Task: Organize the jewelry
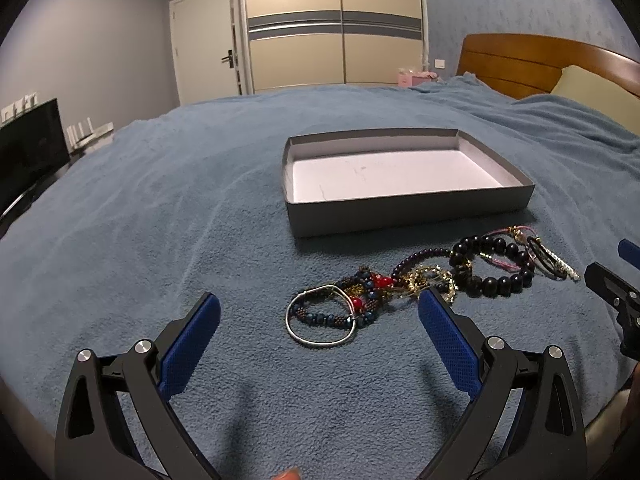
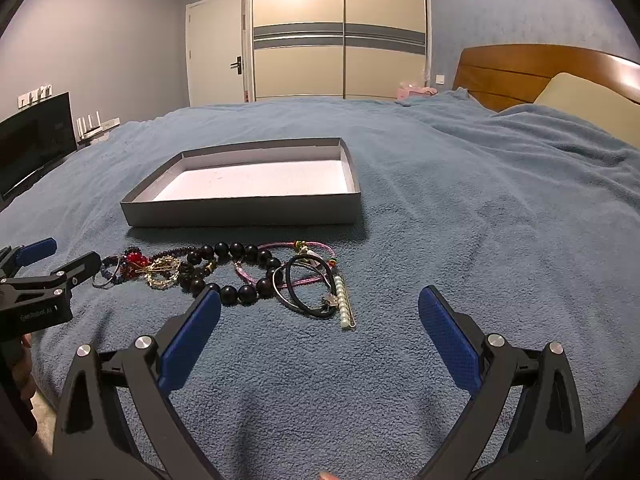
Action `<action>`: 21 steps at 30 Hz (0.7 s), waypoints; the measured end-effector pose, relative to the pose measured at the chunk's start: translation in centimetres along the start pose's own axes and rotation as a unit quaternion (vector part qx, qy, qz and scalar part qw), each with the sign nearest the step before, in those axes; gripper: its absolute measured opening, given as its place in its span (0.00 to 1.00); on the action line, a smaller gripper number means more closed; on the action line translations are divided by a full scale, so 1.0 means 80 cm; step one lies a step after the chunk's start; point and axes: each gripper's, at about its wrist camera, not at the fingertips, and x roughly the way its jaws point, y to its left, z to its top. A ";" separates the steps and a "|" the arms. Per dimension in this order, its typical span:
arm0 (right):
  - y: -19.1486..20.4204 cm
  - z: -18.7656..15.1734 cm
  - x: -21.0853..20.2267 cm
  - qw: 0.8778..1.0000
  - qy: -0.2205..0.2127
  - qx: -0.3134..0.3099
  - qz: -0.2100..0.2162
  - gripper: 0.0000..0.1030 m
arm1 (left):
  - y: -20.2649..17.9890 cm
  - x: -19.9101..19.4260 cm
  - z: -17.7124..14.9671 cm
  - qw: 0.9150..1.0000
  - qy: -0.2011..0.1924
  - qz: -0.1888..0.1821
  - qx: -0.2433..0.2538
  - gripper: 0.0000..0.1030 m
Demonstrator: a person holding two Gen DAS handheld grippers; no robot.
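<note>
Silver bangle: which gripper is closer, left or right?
Left. The silver bangle lies on the blanket just ahead of the left gripper, between its open jaws. The right gripper sits at the pile's other end, by the pearl pin.

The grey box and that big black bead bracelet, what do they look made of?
The grey box looks like matte cardboard: thin straight walls, dull grey outside, paler scuffed floor. The black bead bracelet has large round glossy beads with small highlights, perhaps polished wood, stone or glass; the pictures cannot settle which.
</note>
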 end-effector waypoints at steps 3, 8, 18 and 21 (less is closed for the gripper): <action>0.000 0.000 0.000 1.000 0.000 0.000 0.000 0.95 | -0.001 0.000 -0.001 1.000 0.000 0.000 0.001 0.95; 0.000 0.001 0.001 1.000 0.001 0.000 -0.001 0.95 | -0.002 0.001 -0.001 1.000 0.001 0.000 0.000 0.95; 0.000 0.001 0.000 1.000 -0.001 0.000 -0.001 0.95 | -0.002 0.002 0.000 1.000 0.002 0.000 0.000 0.95; 0.000 0.001 0.002 1.000 0.000 0.000 -0.001 0.95 | -0.003 0.003 -0.001 1.000 0.003 0.000 -0.001 0.95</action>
